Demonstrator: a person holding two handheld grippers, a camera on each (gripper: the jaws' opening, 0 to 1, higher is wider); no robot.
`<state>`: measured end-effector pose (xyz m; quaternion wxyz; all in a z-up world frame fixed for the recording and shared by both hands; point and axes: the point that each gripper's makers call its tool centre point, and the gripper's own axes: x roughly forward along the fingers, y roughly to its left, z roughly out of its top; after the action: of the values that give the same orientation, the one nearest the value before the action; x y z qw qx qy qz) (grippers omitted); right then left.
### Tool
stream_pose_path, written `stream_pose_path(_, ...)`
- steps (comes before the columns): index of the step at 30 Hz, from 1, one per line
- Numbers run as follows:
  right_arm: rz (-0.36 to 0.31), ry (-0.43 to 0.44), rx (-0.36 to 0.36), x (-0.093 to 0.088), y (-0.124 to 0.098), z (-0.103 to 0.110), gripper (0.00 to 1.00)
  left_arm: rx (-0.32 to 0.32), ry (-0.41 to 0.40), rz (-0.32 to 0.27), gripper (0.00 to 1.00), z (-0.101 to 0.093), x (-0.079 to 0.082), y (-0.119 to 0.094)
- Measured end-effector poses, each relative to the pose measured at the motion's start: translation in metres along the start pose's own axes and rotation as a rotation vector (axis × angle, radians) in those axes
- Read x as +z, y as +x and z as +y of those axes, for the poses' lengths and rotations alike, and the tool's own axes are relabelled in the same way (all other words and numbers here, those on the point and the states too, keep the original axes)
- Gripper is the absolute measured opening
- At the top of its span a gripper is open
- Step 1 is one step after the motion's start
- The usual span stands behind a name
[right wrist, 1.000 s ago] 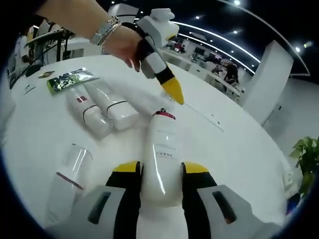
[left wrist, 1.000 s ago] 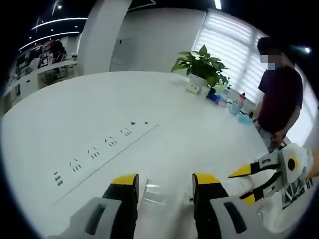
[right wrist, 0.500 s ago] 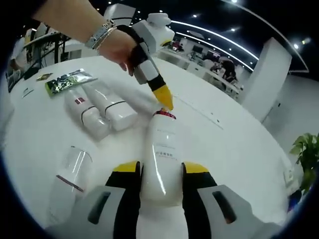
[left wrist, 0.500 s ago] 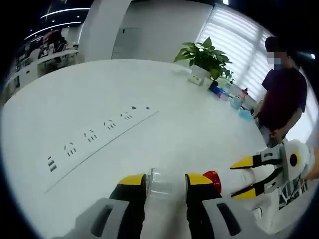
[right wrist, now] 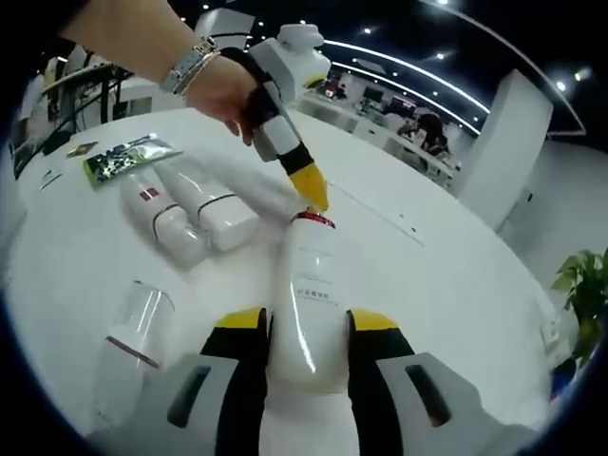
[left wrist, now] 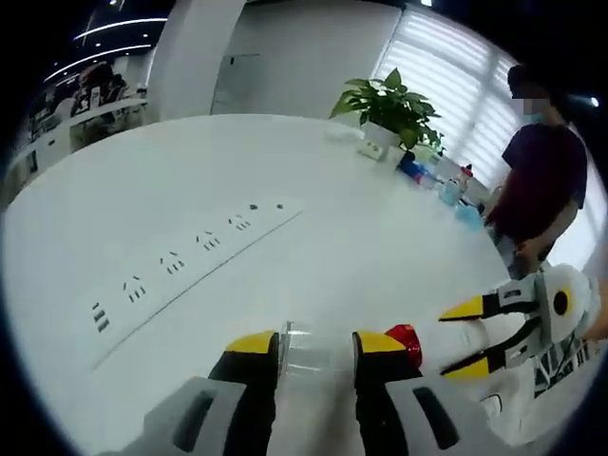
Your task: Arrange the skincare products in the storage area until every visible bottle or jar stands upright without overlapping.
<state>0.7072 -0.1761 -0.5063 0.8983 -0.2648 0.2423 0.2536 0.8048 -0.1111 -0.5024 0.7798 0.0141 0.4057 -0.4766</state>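
My right gripper is shut on a white bottle with a red collar. In the left gripper view that bottle and the right gripper come in from the right. A clear cap sits between the jaws of my left gripper, which is shut on it just left of the red collar. The left gripper reaches down to the bottle's top in the right gripper view. Two white tubes and a clear bottle lie flat on the white table.
A green packet lies beyond the tubes. A row of sockets runs across the table. At the far edge are a potted plant and small items, with a person standing beside them.
My left gripper moved to the top of the white bottle and closed its jaws on the clear cap. The right gripper kept hold of the bottle without moving.
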Motion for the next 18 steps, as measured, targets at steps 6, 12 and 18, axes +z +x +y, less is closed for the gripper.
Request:
stream_pose_path(6, -0.006, -0.008, 0.001, 0.001, 0.000, 0.000, 0.31, -0.004, -0.058, -0.022, 0.32, 0.003, -0.002, -0.002)
stream_pose_path(12, -0.023, -0.033, 0.027, 0.002, 0.002, 0.001, 0.31, -0.073, -0.212, -0.068, 0.32, -0.004, 0.002, -0.004)
stream_pose_path(18, -0.025, -0.032, 0.028, 0.007, 0.008, 0.000, 0.31, -0.109, -0.270, -0.067, 0.28, -0.013, 0.001, 0.001)
